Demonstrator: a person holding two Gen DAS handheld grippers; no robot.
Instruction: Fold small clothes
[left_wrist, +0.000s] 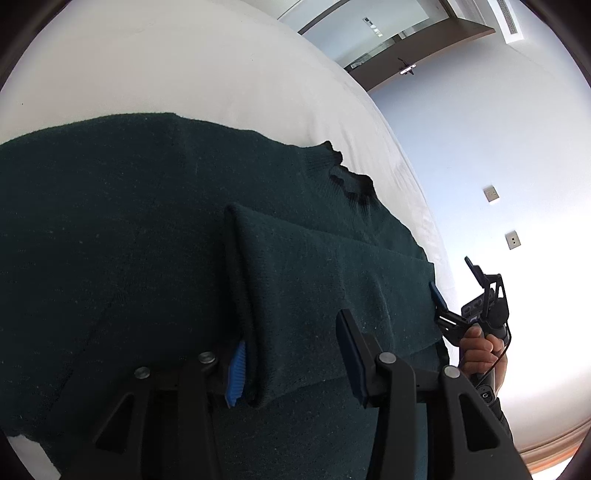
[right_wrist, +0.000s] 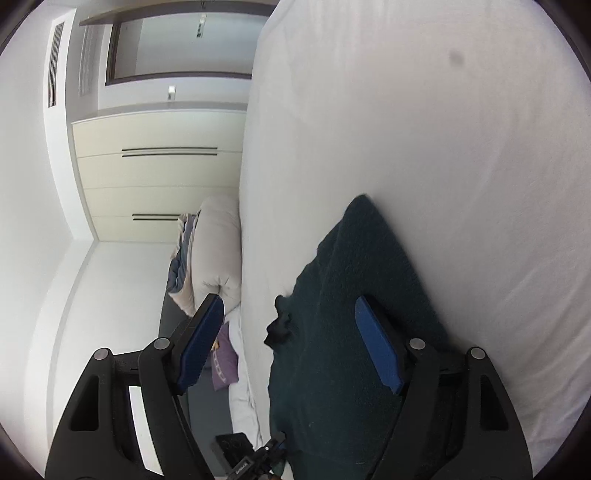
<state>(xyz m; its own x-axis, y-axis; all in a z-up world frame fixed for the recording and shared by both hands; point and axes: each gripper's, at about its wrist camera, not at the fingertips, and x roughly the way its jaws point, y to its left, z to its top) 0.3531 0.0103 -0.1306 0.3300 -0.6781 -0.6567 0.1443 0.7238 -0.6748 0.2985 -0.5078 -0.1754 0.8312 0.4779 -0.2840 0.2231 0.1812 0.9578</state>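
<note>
Folded sweater sleeve (left_wrist: 295, 295) lies between the parted left tool (left_wrist: 291, 365) pads.

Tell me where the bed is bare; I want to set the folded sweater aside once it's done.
The white sheet lies bare beyond the dark green sweater's far edge and past its collar. The near side is crowded: the sweater covers it, with the left gripper around the folded sleeve and the right gripper over the collar end.
</note>
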